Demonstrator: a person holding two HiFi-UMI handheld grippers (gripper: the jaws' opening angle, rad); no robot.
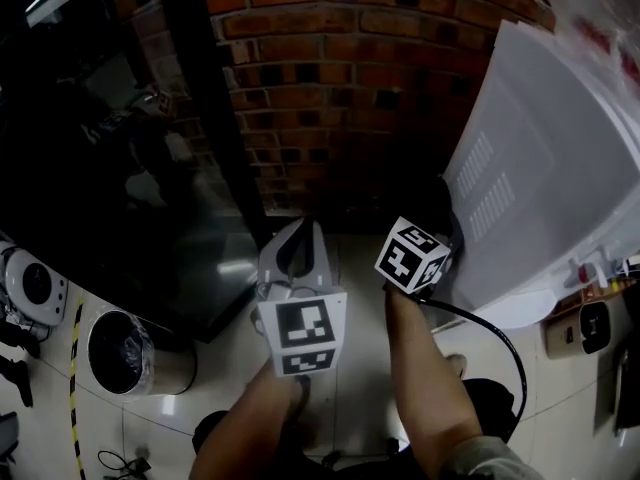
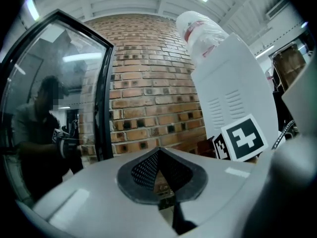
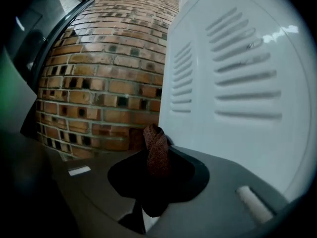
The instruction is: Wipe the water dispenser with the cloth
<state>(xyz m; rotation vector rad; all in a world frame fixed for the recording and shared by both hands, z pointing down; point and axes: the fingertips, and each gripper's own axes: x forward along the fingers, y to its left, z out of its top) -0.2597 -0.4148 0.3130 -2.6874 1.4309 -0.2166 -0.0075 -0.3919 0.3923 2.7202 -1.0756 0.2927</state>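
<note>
The white water dispenser (image 1: 545, 168) stands at the right against a brick wall, with a bottle (image 2: 200, 31) on top of it. My right gripper (image 3: 156, 135) is shut on a bunched brown cloth (image 3: 158, 155), close beside the dispenser's louvred side panel (image 3: 237, 83). In the head view its marker cube (image 1: 412, 256) sits low beside the dispenser and hides the jaws. My left gripper (image 1: 300, 240) hangs just left of it, pointing at the wall. Its fingertips meet with nothing between them, shut (image 2: 158, 151).
A brick wall (image 1: 340, 88) rises straight ahead. A dark glass panel in a black frame (image 1: 110, 168) fills the left. A round bin with a black liner (image 1: 125, 353) stands on the tiled floor at lower left. A black cable (image 1: 495, 333) trails from the right gripper.
</note>
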